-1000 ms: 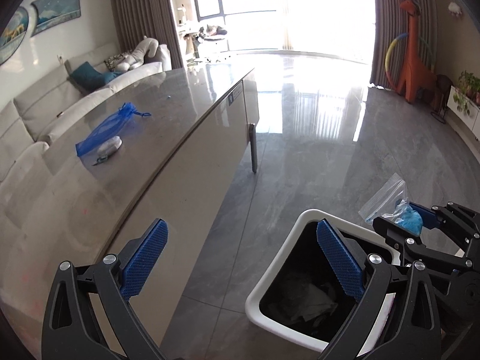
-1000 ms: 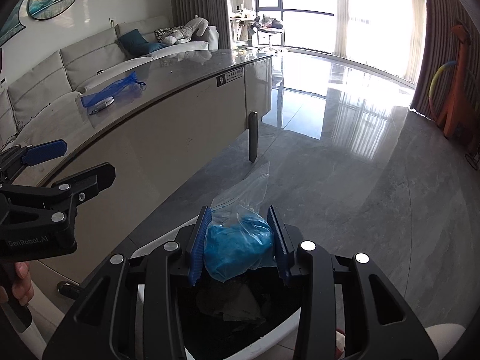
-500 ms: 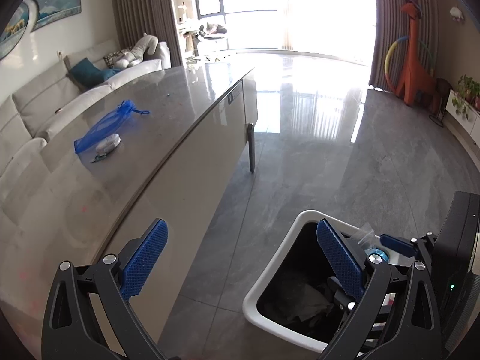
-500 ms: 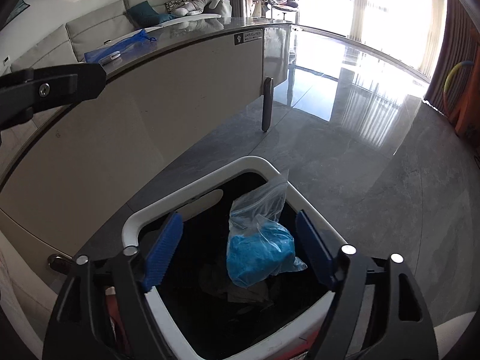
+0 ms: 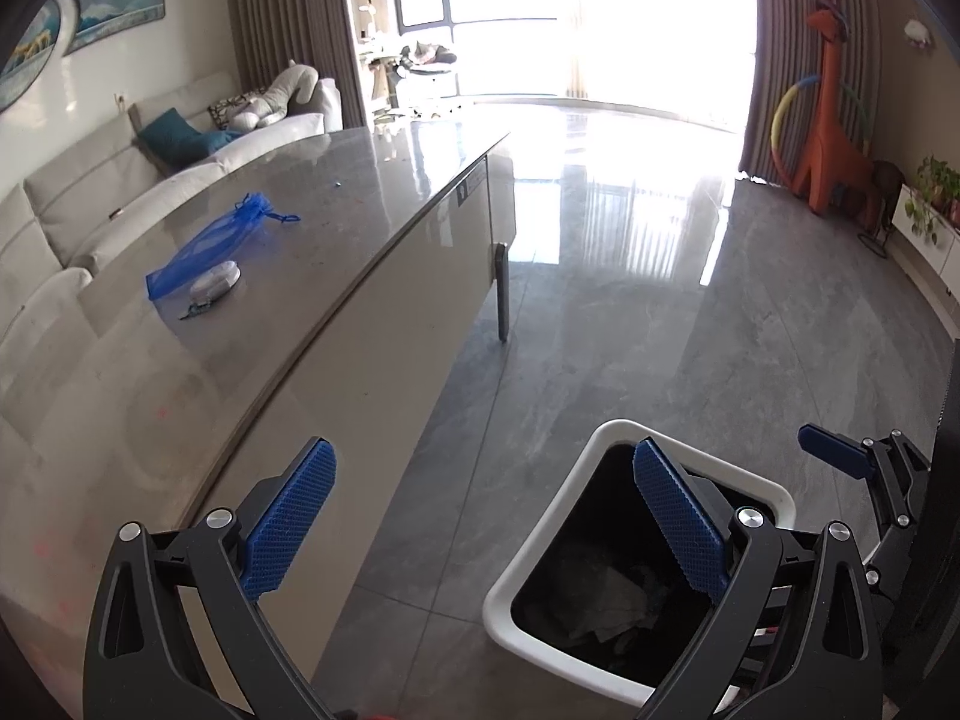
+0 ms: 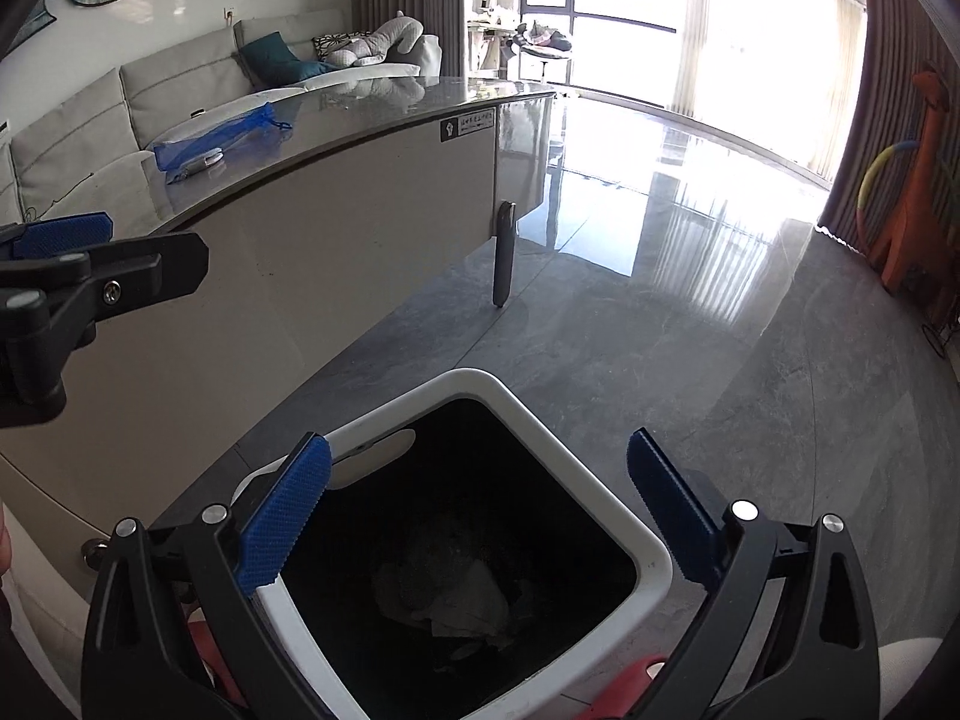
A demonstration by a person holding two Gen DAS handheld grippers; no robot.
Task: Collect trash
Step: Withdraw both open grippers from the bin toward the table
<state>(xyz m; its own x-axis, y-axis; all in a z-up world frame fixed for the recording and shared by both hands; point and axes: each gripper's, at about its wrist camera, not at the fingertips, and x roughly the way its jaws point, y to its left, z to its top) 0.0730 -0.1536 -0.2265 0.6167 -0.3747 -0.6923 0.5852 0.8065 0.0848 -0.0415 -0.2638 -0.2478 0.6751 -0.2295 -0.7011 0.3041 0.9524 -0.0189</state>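
Trash left to collect, a blue mesh pouch (image 5: 210, 246), lies on the grey table (image 5: 360, 192) at middle left; left gripper (image 5: 480, 516) is wide apart, empty.

Lower middle, right gripper (image 6: 477, 504) hangs spread over the white-rimmed bin (image 6: 600, 492), empty, for dropping.

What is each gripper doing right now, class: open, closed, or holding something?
Left gripper: open, holding nothing.
Right gripper: open, holding nothing, above the trash bin; its jaws have just been opening.
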